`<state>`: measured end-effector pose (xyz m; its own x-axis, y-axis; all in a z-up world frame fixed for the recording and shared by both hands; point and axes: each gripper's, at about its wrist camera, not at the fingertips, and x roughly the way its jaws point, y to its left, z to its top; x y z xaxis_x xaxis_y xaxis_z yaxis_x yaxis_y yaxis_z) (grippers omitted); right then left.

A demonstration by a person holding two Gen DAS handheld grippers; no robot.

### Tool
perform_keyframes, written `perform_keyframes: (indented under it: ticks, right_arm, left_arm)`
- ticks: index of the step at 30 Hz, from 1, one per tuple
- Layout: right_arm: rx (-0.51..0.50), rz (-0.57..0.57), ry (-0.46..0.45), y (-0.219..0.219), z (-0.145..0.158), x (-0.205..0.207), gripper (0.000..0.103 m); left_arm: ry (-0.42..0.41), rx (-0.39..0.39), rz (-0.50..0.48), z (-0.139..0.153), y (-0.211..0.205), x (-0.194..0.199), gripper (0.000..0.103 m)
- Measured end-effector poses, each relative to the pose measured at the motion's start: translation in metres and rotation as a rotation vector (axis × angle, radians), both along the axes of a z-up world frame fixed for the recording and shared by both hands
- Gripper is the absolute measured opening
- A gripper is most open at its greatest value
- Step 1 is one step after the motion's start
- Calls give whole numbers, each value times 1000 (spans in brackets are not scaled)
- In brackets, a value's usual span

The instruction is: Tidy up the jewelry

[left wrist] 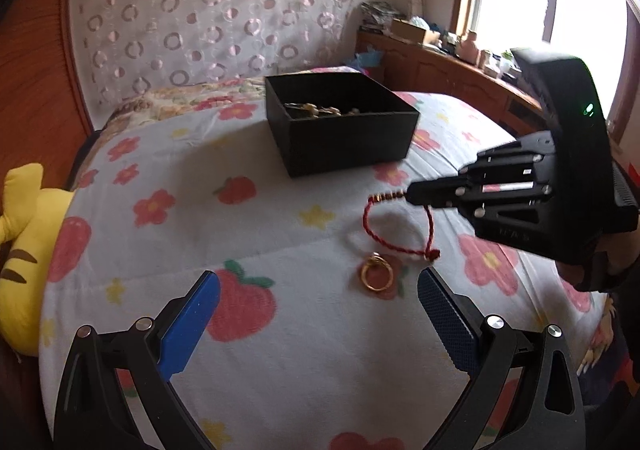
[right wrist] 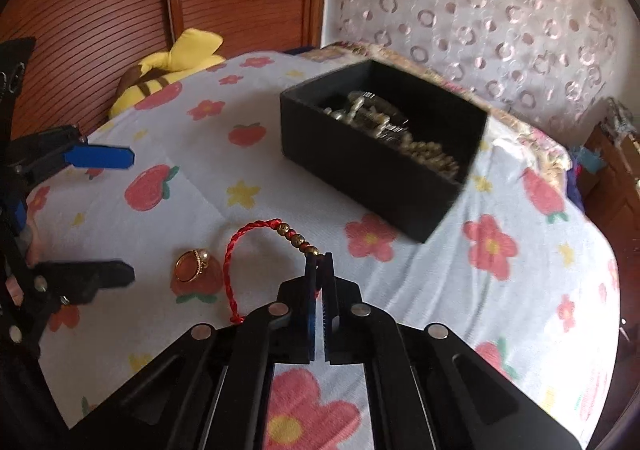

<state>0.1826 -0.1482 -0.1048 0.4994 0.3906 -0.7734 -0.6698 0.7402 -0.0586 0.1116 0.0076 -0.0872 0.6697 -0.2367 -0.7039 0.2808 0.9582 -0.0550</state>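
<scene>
Right hand-held gripper [right wrist: 319, 256] pinches the red bracelet [right wrist: 240, 246] by its beads; lift gently toward the black box [right wrist: 384, 186] ahead. Left hand-held gripper [left wrist: 320, 290] gapes wide, gold ring [left wrist: 376, 277] just beyond its fingertips.

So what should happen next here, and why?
Probably the right gripper should lift the red bracelet toward the black box: its jaws are shut on the beaded end, while most of the cord lies on the blanket. The open left gripper looks aimed at the gold ring.
</scene>
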Motion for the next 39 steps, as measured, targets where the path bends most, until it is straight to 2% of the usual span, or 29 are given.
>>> perform_keyframes:
  ticks: [4, 9, 12, 14, 15, 17, 21, 23, 30, 39]
  right_arm:
    - [16, -13, -40, -12, 13, -8, 3]
    - [50, -35, -44, -26, 17, -18, 3]
    - [71, -45, -35, -33, 16, -22, 3]
    - [78, -52, -33, -37, 15, -23, 3]
    - [82, -57, -32, -39, 15, -22, 3]
    - [88, -66, -32, -42, 14, -23, 3]
    - [95, -72, -34, -45, 15, -23, 3]
    - [95, -71, -37, -45, 15, -24, 3]
    - [102, -74, -50, -45, 20, -22, 3]
    - [105, -86, -99, -44, 41, -9, 3]
  left_arm:
    - [12, 10, -34, -2, -13, 0, 95]
    - [23, 21, -63, -5, -24, 0, 94]
    - [43, 30, -79, -7, -29, 1, 77]
    - [60, 39, -91, -9, -34, 3, 60]
    - [67, 46, -96, -11, -36, 5, 57]
    - [76, 57, -100, -12, -39, 6, 43]
    - [73, 85, -96, -14, -43, 7, 35]
    - [69, 86, -94, -14, -43, 7, 19]
    - [47, 80, -84, -7, -42, 9, 19]
    - [-6, 59, -54, 18, -37, 19, 19]
